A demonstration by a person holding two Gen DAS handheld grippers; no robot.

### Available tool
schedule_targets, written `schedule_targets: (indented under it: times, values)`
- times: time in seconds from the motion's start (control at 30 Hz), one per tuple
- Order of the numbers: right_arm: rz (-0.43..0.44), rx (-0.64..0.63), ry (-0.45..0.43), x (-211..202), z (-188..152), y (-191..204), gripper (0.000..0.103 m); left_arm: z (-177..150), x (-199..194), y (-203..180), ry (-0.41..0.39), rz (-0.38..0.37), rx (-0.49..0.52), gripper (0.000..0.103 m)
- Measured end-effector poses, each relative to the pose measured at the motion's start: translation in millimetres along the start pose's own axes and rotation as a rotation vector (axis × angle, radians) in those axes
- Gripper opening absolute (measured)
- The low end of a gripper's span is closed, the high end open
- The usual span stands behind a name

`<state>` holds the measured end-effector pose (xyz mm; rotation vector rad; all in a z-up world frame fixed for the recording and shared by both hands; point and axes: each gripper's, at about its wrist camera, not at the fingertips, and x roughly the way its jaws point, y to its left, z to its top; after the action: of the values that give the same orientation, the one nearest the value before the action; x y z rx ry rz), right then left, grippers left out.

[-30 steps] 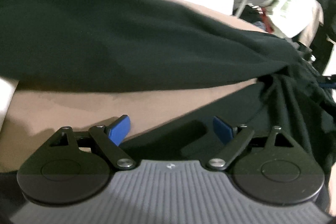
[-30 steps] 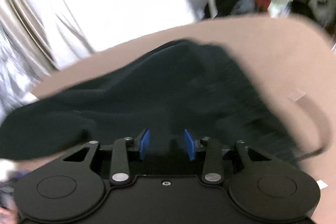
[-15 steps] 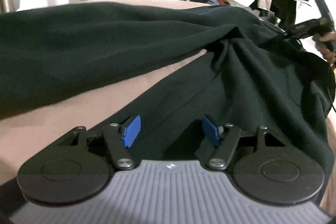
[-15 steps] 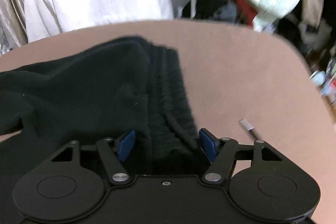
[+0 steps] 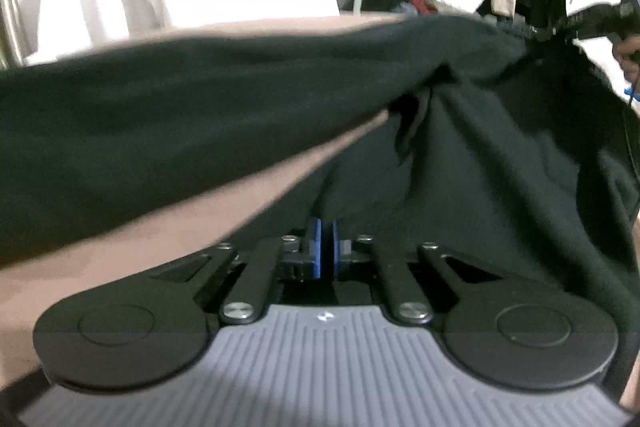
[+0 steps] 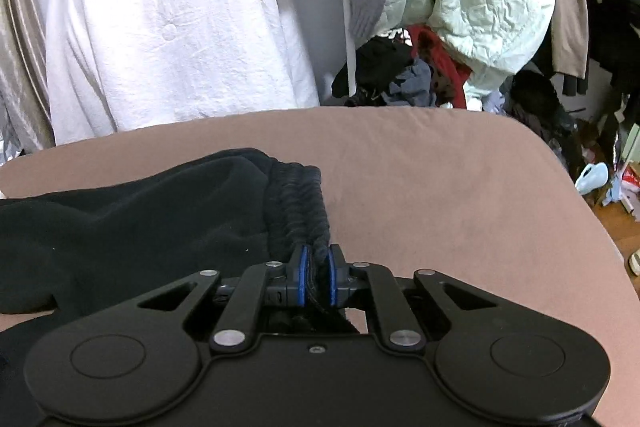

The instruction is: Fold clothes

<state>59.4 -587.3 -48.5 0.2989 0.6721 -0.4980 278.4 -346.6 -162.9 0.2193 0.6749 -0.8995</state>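
Both jaws having just closed, the left gripper (image 5: 325, 247) pinches soft, limp black fleece trousers (image 5: 200, 115) while the right gripper (image 6: 316, 281) clamps their thicker ribbed waistband (image 6: 300, 199), the firmer hold

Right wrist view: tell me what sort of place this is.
Probably a cluttered bedroom or laundry corner at home: a heap of clothes, a pale green quilted jacket draped above it, and a white sheet hanging behind the brown-covered table.
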Motion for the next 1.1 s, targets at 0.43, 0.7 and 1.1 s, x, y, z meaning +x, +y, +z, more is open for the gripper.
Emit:
schedule_targets:
  times: [0.43, 0.7, 1.1]
  values:
    - [-0.234, -0.046, 0.050, 46, 3, 0, 0.004, 3, 1, 60, -0.016, -0.044, -0.269, 0.007]
    - [-0.109, -0.189, -0.083, -4, 2, 82, 0.033, 9, -10, 84, 0.136, 0.173, -0.256, 0.010]
    - [0.593, -0.298, 0.257, 13, -51, 210, 0.045, -30, -107, 122, 0.183, 0.178, -0.242, 0.043]
